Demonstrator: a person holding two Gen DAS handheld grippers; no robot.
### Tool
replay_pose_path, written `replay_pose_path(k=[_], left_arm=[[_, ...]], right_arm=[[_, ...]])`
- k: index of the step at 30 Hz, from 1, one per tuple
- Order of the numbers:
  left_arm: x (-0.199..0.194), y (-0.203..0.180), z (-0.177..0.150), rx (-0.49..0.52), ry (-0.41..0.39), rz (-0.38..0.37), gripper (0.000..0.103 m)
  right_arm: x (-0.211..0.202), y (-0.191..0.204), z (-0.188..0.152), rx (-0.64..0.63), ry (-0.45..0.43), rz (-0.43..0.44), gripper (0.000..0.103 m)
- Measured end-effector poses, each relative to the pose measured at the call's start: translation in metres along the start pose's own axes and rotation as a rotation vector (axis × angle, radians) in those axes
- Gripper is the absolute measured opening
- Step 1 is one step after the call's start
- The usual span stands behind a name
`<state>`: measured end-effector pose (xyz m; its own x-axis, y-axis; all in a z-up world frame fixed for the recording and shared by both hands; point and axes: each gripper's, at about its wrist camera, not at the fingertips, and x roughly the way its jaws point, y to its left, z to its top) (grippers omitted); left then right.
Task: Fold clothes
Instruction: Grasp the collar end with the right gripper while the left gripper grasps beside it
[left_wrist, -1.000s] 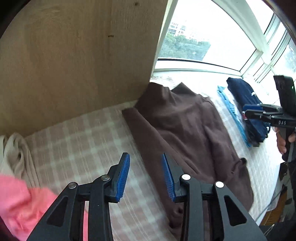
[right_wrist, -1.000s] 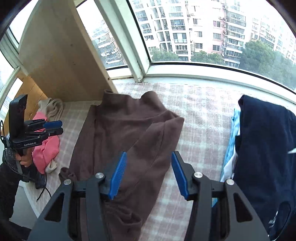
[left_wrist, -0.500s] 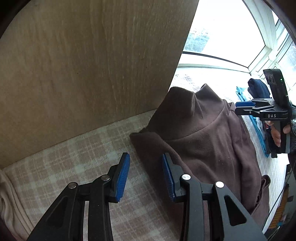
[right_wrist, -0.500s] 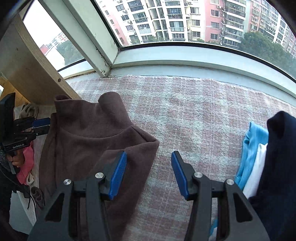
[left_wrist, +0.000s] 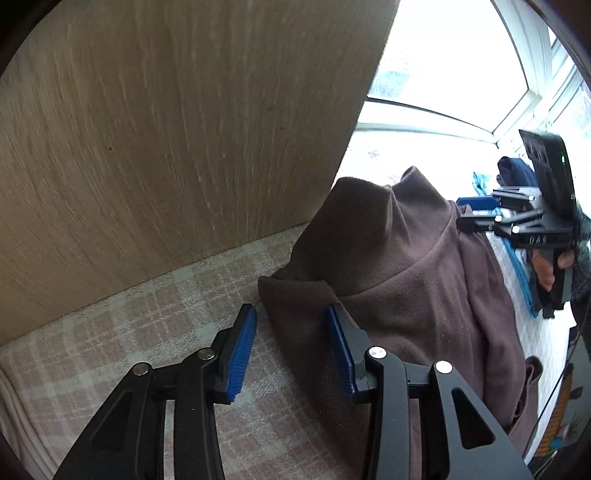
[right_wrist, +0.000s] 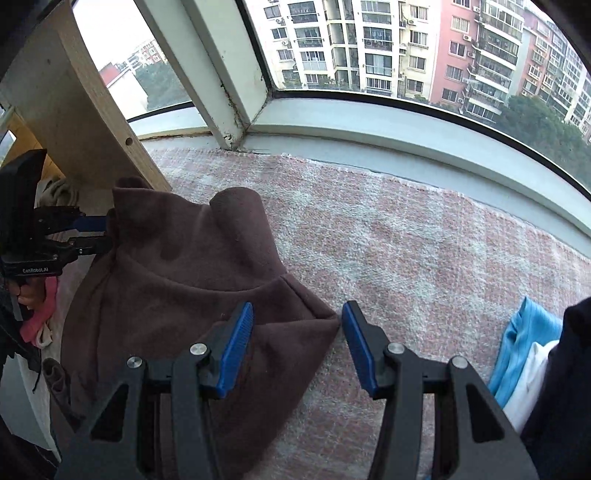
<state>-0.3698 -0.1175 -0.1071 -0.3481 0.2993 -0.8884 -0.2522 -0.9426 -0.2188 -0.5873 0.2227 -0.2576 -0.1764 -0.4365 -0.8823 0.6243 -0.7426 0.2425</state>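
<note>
Checked blanket (right_wrist: 424, 251) covers whole sill platform below window. Wood panel (left_wrist: 166, 147) stands at far left. Brown sweater (right_wrist: 177, 295) lies flat on blanket, collar toward window, just beside panel. Dark navy, white, blue clothes stack (right_wrist: 532, 354) well apart at right. Left gripper (left_wrist: 291, 350) spread, jaws opening, sweater's left shoulder corner between pads, not pinched. Right gripper (right_wrist: 297, 347) spread, right shoulder corner between pads, unpinched.

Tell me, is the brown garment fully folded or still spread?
Mostly spread: the brown garment lies long, only its side turned in.
</note>
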Motion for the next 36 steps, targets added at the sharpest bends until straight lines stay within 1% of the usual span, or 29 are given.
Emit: replay_pose_path(k=[5, 6, 7, 8, 9, 10, 11, 12, 14, 17, 19, 23, 27, 31, 34, 36], left_arm=[[0.003, -0.008, -0.001, 0.040, -0.009, 0.024, 0.042], [0.003, -0.009, -0.002, 0.045, -0.017, 0.027, 0.042], [0.004, -0.011, -0.003, 0.050, -0.024, 0.031, 0.040], [0.004, -0.013, -0.003, 0.063, -0.032, 0.031, 0.037], [0.004, -0.017, -0.004, 0.080, -0.041, 0.030, 0.028], [0.004, -0.020, -0.005, 0.097, -0.050, 0.029, 0.024], [0.003, -0.024, -0.006, 0.121, -0.058, 0.038, 0.023], [0.003, -0.028, -0.007, 0.141, -0.065, 0.047, 0.018], [0.003, -0.033, -0.009, 0.171, -0.077, 0.061, 0.014], [0.000, -0.034, -0.012, 0.168, -0.091, 0.062, 0.010], [-0.004, -0.036, -0.014, 0.172, -0.105, 0.071, 0.008], [-0.026, -0.040, -0.017, 0.175, -0.145, 0.062, 0.006], [-0.059, -0.038, -0.024, 0.190, -0.177, 0.041, 0.006], [-0.097, -0.049, -0.034, 0.227, -0.206, 0.033, 0.006], [-0.125, -0.057, -0.020, 0.262, -0.228, 0.036, 0.006], [-0.143, -0.064, -0.026, 0.282, -0.245, 0.038, 0.006]], right_arm=[[0.004, 0.006, 0.000, -0.058, -0.019, 0.015, 0.049], [0.005, 0.008, 0.000, -0.071, -0.020, 0.012, 0.046], [0.005, 0.009, 0.000, -0.080, -0.022, 0.006, 0.043], [0.006, 0.009, 0.001, -0.085, -0.019, 0.005, 0.036], [0.007, 0.009, 0.001, -0.085, -0.018, 0.011, 0.032], [0.007, 0.008, 0.002, -0.083, -0.017, 0.019, 0.029], [0.007, 0.008, 0.003, -0.079, -0.017, 0.026, 0.023], [0.007, 0.008, 0.003, -0.077, -0.018, 0.029, 0.019], [0.007, 0.008, 0.003, -0.077, -0.020, 0.030, 0.017], [0.005, 0.010, 0.003, -0.072, -0.019, 0.029, 0.014], [-0.003, 0.010, 0.003, -0.063, -0.027, 0.040, 0.013], [-0.026, 0.018, 0.003, -0.073, -0.048, 0.061, 0.012], [-0.054, 0.031, 0.000, -0.094, -0.073, 0.064, 0.012], [-0.088, 0.045, -0.010, -0.097, -0.104, 0.059, 0.012], [-0.119, 0.059, -0.023, -0.103, -0.143, 0.055, 0.012], [-0.139, 0.069, -0.033, -0.106, -0.170, 0.052, 0.012]])
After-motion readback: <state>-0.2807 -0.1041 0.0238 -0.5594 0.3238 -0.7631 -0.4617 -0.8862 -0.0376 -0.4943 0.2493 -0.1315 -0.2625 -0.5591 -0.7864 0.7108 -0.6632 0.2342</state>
